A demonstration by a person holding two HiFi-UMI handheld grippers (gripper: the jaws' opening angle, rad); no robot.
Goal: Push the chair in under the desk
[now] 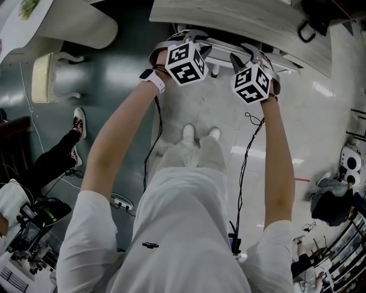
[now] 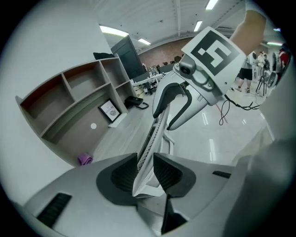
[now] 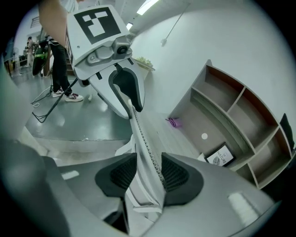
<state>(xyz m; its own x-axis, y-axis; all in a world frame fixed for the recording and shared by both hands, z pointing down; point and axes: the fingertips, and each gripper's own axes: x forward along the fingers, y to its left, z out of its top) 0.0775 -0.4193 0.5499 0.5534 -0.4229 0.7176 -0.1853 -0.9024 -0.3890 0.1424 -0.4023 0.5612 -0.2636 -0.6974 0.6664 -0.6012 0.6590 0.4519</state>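
The white chair's backrest [image 1: 220,44] stands at the edge of the pale wooden desk [image 1: 240,17], straight ahead of me. My left gripper [image 1: 182,41] grips its top edge on the left, and my right gripper [image 1: 251,57] grips it on the right. In the left gripper view the thin perforated backrest [image 2: 155,134] runs between the ribbed pads of the left gripper [image 2: 147,173], which press on it. In the right gripper view the backrest [image 3: 141,139] is likewise clamped in the right gripper [image 3: 149,173]. Each gripper view shows the other gripper further along the same edge.
An open shelf unit [image 2: 74,102] with a framed picture [image 2: 110,110] and a purple item [image 2: 84,159] stands on the desk. On the floor a power strip [image 1: 121,201] and cables lie at my left. A seated person's legs [image 1: 57,149] are at far left.
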